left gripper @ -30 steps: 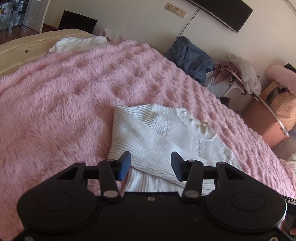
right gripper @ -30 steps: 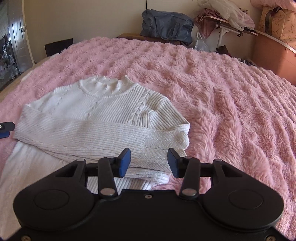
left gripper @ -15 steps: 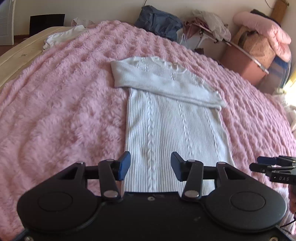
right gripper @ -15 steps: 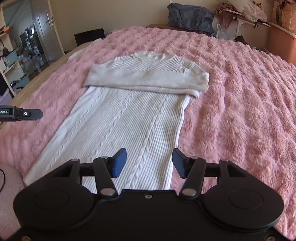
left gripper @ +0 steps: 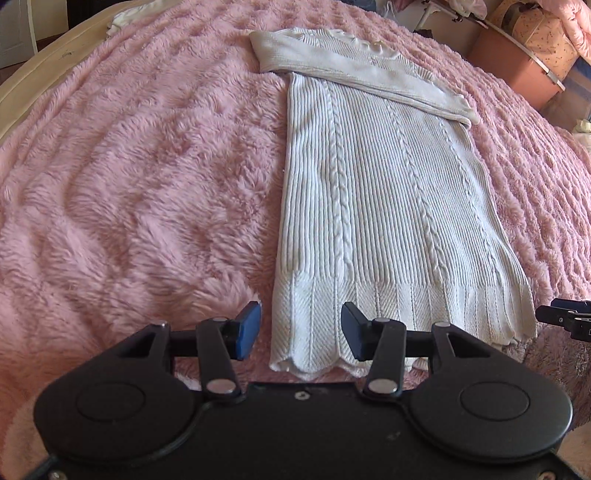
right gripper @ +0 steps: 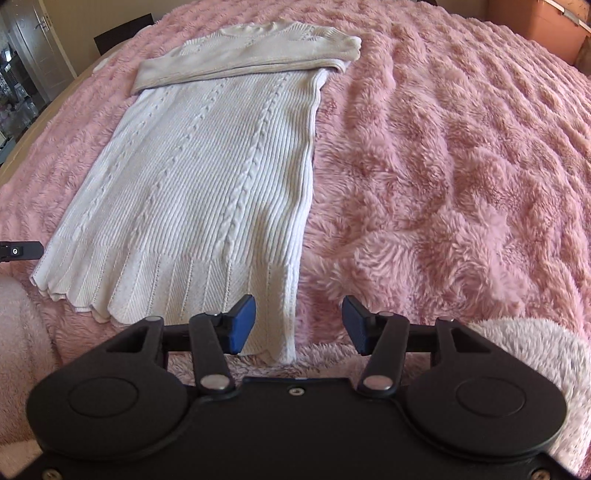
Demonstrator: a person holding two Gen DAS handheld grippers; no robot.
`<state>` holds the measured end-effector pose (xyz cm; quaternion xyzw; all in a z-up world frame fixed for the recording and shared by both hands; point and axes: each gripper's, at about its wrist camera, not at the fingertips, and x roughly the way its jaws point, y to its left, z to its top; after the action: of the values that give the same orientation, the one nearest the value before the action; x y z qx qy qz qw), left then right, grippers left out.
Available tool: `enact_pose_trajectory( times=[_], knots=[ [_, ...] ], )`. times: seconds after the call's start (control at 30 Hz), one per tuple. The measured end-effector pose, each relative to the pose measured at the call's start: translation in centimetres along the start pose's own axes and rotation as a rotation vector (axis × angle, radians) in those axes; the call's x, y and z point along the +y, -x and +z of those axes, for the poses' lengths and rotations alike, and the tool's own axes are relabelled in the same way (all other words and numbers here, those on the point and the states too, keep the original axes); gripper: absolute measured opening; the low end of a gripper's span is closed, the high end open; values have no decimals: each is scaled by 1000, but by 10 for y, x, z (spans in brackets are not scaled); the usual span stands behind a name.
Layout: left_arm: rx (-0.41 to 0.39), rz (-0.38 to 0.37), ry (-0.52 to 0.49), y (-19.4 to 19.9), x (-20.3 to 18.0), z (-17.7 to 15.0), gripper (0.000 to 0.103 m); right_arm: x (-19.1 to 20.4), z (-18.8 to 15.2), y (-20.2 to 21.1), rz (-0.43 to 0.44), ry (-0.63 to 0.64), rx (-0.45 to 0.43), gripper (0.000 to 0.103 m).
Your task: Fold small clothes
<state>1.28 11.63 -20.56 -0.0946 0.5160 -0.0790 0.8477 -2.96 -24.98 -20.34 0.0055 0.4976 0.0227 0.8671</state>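
A white cable-knit dress (left gripper: 376, 192) lies flat on the pink fluffy blanket (left gripper: 129, 166), sleeves folded across its chest at the far end. It also shows in the right wrist view (right gripper: 207, 177). My left gripper (left gripper: 301, 334) is open and empty, just above the hem's left corner. My right gripper (right gripper: 299, 325) is open and empty, just above the hem's right corner. The right gripper's tip shows at the left wrist view's right edge (left gripper: 565, 317); the left gripper's tip shows at the right wrist view's left edge (right gripper: 18, 251).
The blanket (right gripper: 443, 166) covers the whole bed. A white garment (left gripper: 136, 14) lies at the far left corner. A brown box (left gripper: 517, 62) and clutter stand beyond the bed at the far right. A door (right gripper: 33, 55) is at the far left.
Both grippers have pulled back from the folded sleeves at the dress's top down to its hem. Both stayed open and empty.
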Motion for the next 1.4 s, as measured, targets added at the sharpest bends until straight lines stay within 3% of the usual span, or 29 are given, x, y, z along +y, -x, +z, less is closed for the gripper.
enact_pose_trajectory(
  times=[0.37, 0.73, 0.8, 0.83, 0.9, 1.03, 1.23, 1.4],
  knots=[
    [93, -52, 62, -19, 7, 0, 44, 4, -1, -14, -10, -18, 60, 51],
    [108, -61, 40, -27, 4, 3, 38, 4, 1, -27, -4, -32, 86, 50],
    [111, -71, 39, -29, 3, 4, 29, 4, 1, -29, 6, -36, 97, 45],
    [116, -83, 42, -30, 4, 3, 19, 4, 1, -31, 15, -39, 103, 37],
    [120, -95, 53, -31, 5, 3, 12, 2, 1, -33, 36, -55, 119, 25],
    [116, -108, 63, -30, 6, 2, 8, 2, 1, -33, 53, -73, 123, 9],
    [77, -128, 41, -16, 3, 3, 6, -4, 3, -21, 94, -104, 101, 8],
    [51, -215, 102, -1, 11, 14, 6, -12, 16, 1, 152, -137, 42, 8]
  ],
)
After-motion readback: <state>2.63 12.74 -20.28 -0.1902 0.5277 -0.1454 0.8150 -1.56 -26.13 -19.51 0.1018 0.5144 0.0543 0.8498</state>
